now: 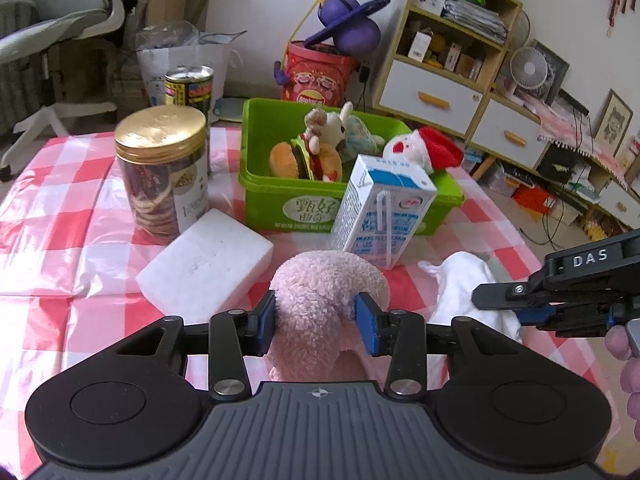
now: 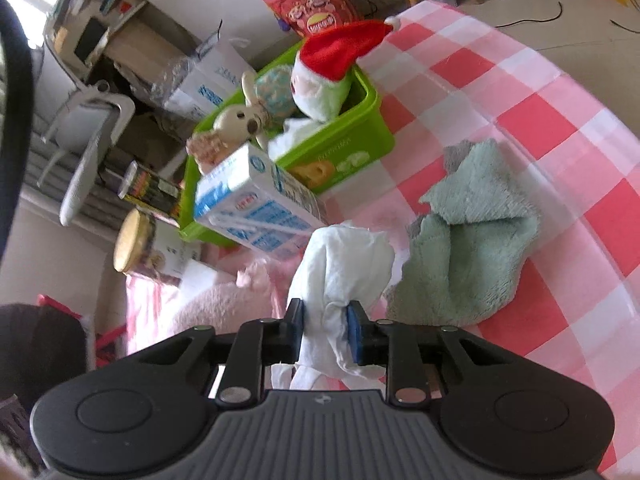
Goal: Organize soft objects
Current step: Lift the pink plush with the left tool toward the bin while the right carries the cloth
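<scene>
My left gripper (image 1: 316, 322) is shut on a pink fluffy plush (image 1: 324, 292) just above the checked tablecloth. My right gripper (image 2: 325, 332) is shut on a white cloth (image 2: 344, 264); that cloth (image 1: 464, 284) and the right gripper (image 1: 496, 298) also show at the right of the left wrist view. A green bin (image 1: 276, 196) behind holds a burger plush (image 1: 298, 160), a small animal plush (image 1: 332, 128) and a Santa plush (image 1: 424, 148) leaning on its rim. A green towel (image 2: 476, 240) lies crumpled right of the white cloth.
A milk carton (image 1: 380, 212) stands in front of the bin. A white foam block (image 1: 208, 260), a gold-lidded cookie jar (image 1: 160, 168) and a tin can (image 1: 190, 86) sit to the left. A shelf unit (image 1: 448, 52) and red bucket (image 1: 316, 74) stand beyond the table.
</scene>
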`<action>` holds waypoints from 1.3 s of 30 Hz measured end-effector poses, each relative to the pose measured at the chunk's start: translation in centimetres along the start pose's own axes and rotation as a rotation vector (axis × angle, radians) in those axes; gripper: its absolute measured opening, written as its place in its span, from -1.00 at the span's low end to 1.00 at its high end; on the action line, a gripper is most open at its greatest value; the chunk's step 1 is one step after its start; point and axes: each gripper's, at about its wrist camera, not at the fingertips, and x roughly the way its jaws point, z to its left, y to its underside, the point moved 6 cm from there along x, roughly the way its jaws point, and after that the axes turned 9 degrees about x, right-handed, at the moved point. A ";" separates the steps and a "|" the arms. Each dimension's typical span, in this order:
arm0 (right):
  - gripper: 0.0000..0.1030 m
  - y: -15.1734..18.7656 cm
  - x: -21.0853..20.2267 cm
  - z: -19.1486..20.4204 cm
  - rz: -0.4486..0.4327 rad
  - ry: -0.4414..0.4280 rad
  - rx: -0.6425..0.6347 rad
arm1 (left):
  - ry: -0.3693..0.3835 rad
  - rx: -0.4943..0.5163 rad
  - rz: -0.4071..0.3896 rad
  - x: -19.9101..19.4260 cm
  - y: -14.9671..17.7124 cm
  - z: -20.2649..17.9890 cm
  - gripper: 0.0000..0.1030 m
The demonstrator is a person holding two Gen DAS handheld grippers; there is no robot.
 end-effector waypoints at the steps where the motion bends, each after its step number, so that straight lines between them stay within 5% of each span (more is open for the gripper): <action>1: -0.99 -0.1 -0.4 0.0 -0.008 -0.008 0.006 | -0.002 -0.009 -0.004 -0.3 -0.1 0.1 -0.18; 17: -0.98 -3.8 -6.6 1.4 -0.192 -0.117 0.063 | -0.120 -0.110 -0.123 -3.8 -3.6 1.9 -0.18; 27: -0.98 -9.2 -5.2 5.4 -0.247 -0.179 -0.021 | -0.219 0.059 -0.135 -0.8 -11.1 2.3 -0.18; 39: -0.98 -14.7 3.6 7.9 -0.235 -0.242 -0.168 | -0.314 0.295 -0.028 9.3 -16.7 1.8 -0.18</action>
